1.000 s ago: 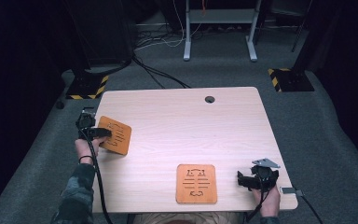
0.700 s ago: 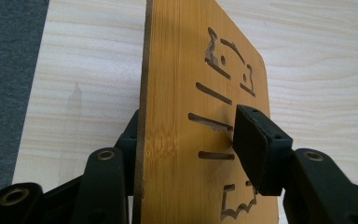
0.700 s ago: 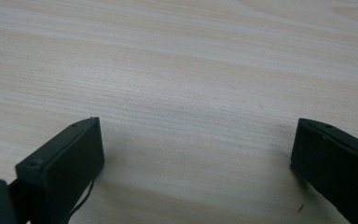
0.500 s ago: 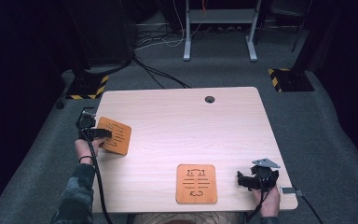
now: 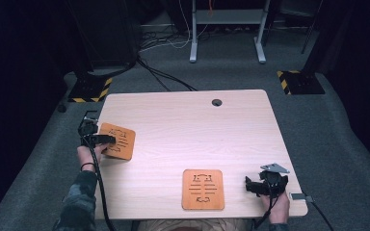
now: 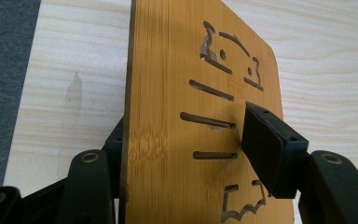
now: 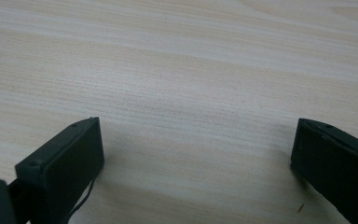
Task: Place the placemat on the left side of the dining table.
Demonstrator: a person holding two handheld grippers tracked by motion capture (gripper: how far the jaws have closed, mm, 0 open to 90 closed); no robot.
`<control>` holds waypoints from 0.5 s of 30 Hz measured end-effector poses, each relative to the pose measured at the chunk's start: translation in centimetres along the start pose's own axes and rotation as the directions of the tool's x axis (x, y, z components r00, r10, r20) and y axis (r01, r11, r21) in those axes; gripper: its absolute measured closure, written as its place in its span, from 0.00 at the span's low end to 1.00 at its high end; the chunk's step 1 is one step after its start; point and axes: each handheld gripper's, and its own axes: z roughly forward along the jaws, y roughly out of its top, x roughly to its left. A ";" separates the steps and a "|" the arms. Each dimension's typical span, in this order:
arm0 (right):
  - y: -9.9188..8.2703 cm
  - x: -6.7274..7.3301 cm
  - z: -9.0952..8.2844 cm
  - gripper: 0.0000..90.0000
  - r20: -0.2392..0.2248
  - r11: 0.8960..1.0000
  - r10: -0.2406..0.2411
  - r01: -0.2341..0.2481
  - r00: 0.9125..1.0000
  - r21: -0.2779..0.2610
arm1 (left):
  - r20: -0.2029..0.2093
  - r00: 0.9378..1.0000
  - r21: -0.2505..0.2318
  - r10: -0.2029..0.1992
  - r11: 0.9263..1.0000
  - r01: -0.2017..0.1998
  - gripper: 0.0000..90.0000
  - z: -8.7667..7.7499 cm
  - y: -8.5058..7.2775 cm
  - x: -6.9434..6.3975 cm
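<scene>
Left gripper view has the left gripper mid-release, its jaws having just been opening around the bamboo coaster, so backing off comes next, while the right gripper sits spread and empty.

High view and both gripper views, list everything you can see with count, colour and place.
Wooden coasters: 2, orange-brown with cut-out patterns; left coaster at the table's left edge, near coaster at the front edge, flat.
Table: 1, pale wood, centre.
Cable hole: 1, dark, far side of the tabletop.
Floor cables: several, black, carpet beyond the table.
Hazard-striped bases: 2, yellow-black, floor left and right.
Desk frame: 1, grey, background.
Left gripper: 1, black; jaws either side of the left coaster and just been opening, the visible pad clear of its face.
Right gripper: 1, black, front right, jaws wide open over bare wood.
</scene>
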 end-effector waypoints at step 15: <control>0.0 0.0 0.0 0.02 0.000 1.000 0.000 0.000 1.000 0.000 | 0.007 1.000 0.027 -0.009 1.000 0.009 0.40 0.5 0.0 0.3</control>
